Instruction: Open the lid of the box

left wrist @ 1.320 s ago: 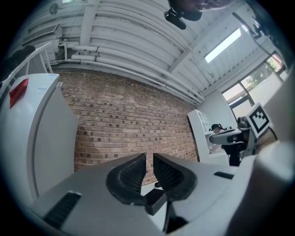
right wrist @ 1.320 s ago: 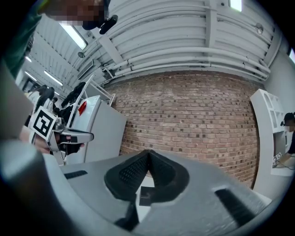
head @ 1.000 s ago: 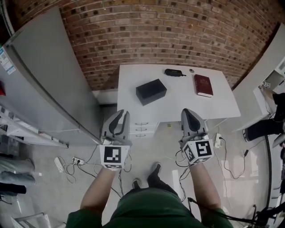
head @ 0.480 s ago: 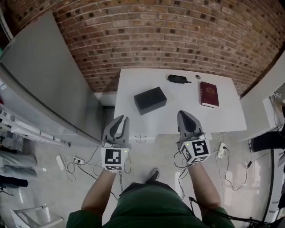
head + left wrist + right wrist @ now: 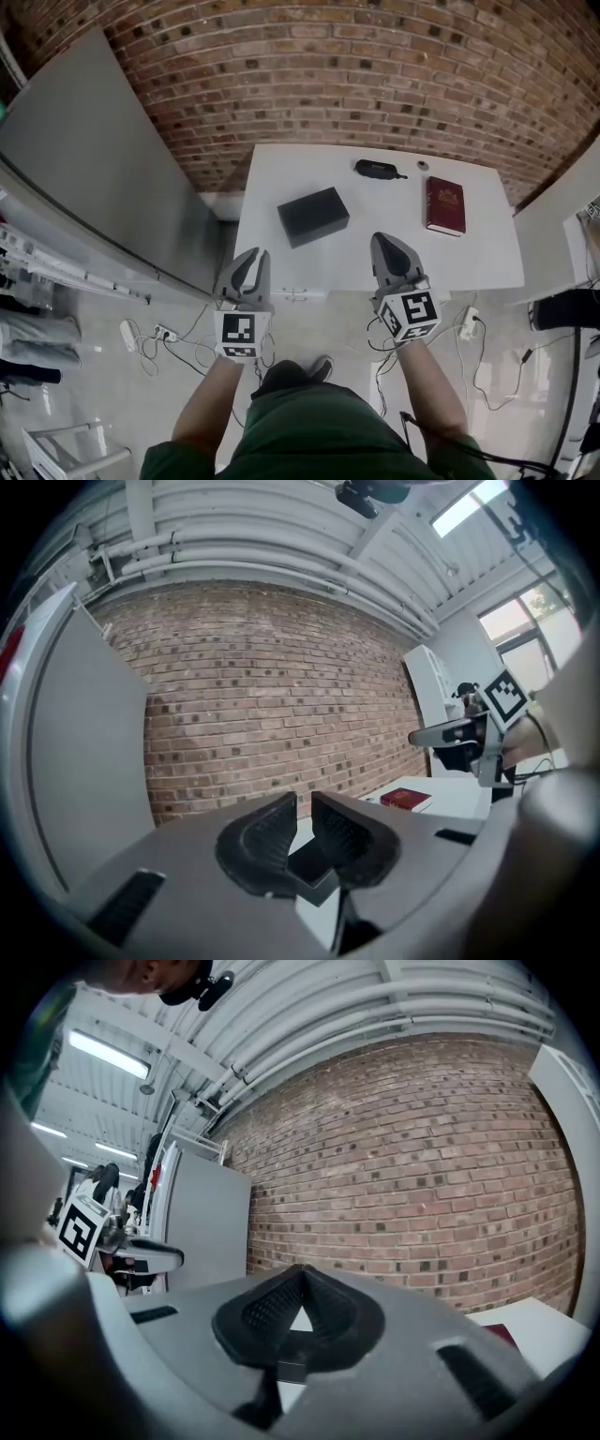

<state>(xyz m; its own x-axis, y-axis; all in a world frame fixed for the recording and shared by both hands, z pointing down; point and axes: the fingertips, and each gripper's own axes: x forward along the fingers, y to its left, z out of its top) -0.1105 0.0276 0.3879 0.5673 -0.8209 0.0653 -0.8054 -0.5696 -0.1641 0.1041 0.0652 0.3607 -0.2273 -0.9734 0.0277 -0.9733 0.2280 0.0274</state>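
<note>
The closed black box (image 5: 313, 216) lies on the white table (image 5: 375, 253), left of its middle. Both grippers hover level at the table's near edge, short of the box. My left gripper (image 5: 253, 255) hangs over the floor beside the table's left front corner; its jaws stand a narrow slit apart with nothing between them. Looking along the left gripper (image 5: 304, 803), the box (image 5: 309, 860) shows beyond the jaws. My right gripper (image 5: 386, 240) is over the front edge, to the right of the box. Its (image 5: 298, 1274) tips touch, and it is shut and empty.
On the table's far right lie a dark red book (image 5: 444, 206), a black pouch (image 5: 378, 169) and a small round thing (image 5: 423, 167). A tall grey cabinet (image 5: 94, 178) stands left, a brick wall (image 5: 337, 84) behind. Power strips and cables (image 5: 150, 333) lie on the floor.
Both grippers have moved forward and a little down towards the table's near edge. The person has stepped closer, so the table sits nearer in the head view. Jaws unchanged.
</note>
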